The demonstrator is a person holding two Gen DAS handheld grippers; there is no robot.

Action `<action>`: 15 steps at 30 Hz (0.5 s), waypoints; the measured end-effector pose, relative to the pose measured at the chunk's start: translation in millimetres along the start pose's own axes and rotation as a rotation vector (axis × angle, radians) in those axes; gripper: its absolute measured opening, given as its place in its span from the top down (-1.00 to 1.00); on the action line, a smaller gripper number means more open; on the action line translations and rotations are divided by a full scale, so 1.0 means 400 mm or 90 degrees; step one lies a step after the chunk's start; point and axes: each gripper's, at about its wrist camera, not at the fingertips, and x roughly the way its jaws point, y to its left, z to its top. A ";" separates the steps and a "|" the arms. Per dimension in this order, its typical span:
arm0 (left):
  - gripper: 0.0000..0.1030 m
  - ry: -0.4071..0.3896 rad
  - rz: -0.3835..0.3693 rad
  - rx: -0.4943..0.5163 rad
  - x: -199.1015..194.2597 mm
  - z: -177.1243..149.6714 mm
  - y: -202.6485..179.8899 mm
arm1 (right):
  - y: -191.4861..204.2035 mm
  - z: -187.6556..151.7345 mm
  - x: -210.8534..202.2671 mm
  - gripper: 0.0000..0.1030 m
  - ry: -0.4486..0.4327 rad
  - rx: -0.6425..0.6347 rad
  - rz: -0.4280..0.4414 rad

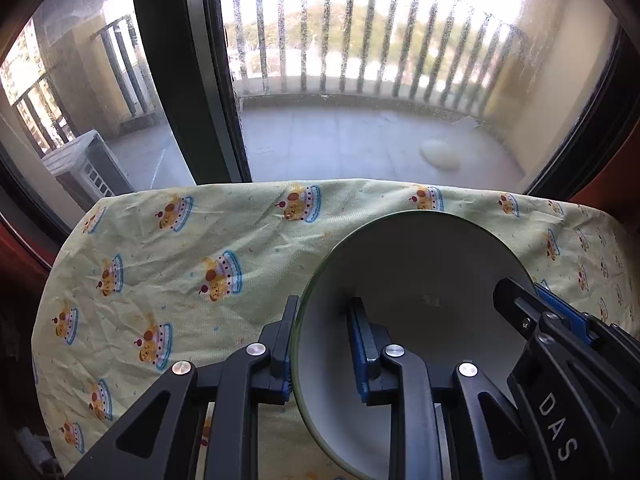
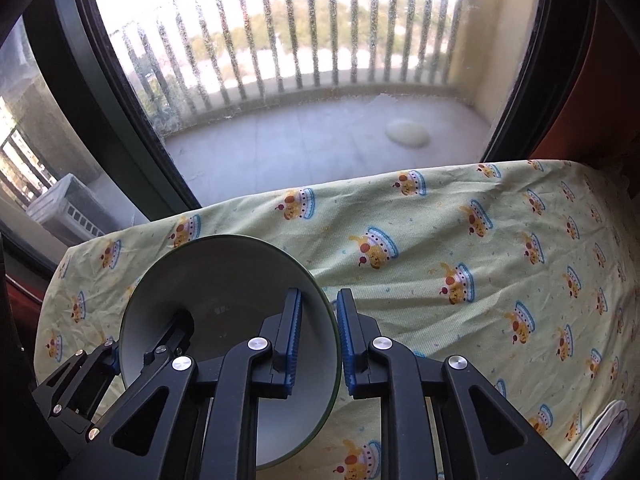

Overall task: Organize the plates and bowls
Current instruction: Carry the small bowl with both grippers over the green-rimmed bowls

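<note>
A round, green-rimmed bowl with a pale grey inside (image 1: pixel 404 280) is held tipped on its side above the table (image 1: pixel 168 248), which is covered by a pale yellow cloth printed with small cartoon cakes (image 2: pixel 460 240). The bowl serves as the landmark for all places below.

The left hand-held gripper (image 1: pixel 324 344) is clamped on the bowl's left rim: one blue-padded finger lies outside the wall, the other inside the cavity, and the rim is pinched between them. The right hand-held gripper (image 2: pixel 318 340) is clamped on the opposite rim in the same way, with one blue-padded finger inside the bowl and one outside. In the left wrist view the right gripper is seen reaching in over the bowl's far right edge (image 1: pixel 536 304); in the right wrist view the left gripper is seen at the bowl's lower left edge (image 2: pixel 120 352).

The bowl's opening is turned toward the cameras, and its lower rim is seen close over the cloth; contact with the cloth cannot be judged.

A white plate with a patterned rim (image 2: pixel 604 444) is partly seen well to the right of the bowl, at the corner of the right wrist view, lying on the cloth.

Beyond the bowl, a dark-framed, dusty glass door (image 1: pixel 192 80) is seen, and behind it a balcony with a railing of upright bars (image 2: pixel 304 40).
</note>
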 end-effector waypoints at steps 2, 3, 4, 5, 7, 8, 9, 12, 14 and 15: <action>0.59 0.001 0.003 0.001 -0.005 -0.005 -0.001 | -0.002 -0.004 0.002 0.59 0.008 0.002 0.005; 0.59 0.000 0.003 0.000 -0.008 -0.006 -0.001 | -0.002 -0.007 0.000 0.59 0.008 0.001 0.006; 0.59 -0.001 0.004 0.000 -0.013 -0.008 -0.002 | -0.002 -0.009 -0.005 0.59 0.007 0.000 0.006; 0.59 -0.002 0.005 0.001 -0.021 -0.011 -0.002 | -0.003 -0.010 -0.010 0.59 0.006 0.000 0.007; 0.59 -0.006 0.008 0.001 -0.036 -0.015 -0.003 | -0.005 -0.013 -0.024 0.59 0.004 0.000 0.011; 0.59 -0.007 0.009 0.000 -0.044 -0.018 -0.004 | -0.006 -0.015 -0.032 0.59 0.002 0.000 0.013; 0.59 -0.007 0.010 -0.001 -0.051 -0.021 -0.004 | -0.006 -0.017 -0.039 0.59 0.002 -0.001 0.014; 0.59 -0.009 0.013 -0.004 -0.074 -0.030 -0.009 | -0.010 -0.024 -0.062 0.59 0.000 -0.004 0.016; 0.59 -0.011 0.014 -0.002 -0.091 -0.036 -0.013 | -0.014 -0.029 -0.079 0.59 -0.001 -0.004 0.019; 0.59 -0.013 0.015 -0.001 -0.100 -0.038 -0.016 | -0.017 -0.032 -0.087 0.59 -0.002 -0.003 0.019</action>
